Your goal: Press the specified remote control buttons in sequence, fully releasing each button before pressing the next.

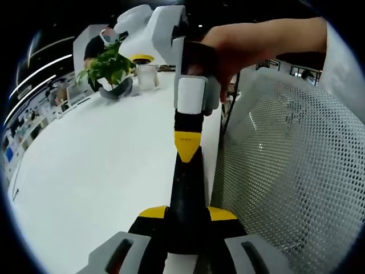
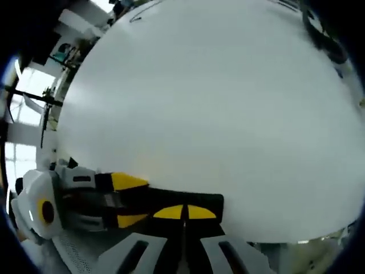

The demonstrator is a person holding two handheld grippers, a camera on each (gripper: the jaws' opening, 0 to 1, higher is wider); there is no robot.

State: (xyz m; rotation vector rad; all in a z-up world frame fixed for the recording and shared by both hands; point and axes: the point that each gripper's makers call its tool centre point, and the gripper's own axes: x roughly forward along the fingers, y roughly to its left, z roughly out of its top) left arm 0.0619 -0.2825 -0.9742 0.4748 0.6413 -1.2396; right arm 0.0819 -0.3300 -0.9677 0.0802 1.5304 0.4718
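So in the left gripper view the table [image 1: 102,171] runs from 6 up to 11 o'clock. A potted plant [image 1: 108,71] sits at its far end around 11, with a glass jar [image 1: 146,76] just to its right. A mesh chair back [image 1: 291,171] stands off the table edge at 3 to 5. A hand [image 1: 245,48] is at 1 o'clock, on the right gripper [image 1: 188,145], which crosses the centre, over the table edge.

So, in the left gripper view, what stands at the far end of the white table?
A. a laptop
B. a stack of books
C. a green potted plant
C: a leafy green potted plant stands at the far end of the white table.
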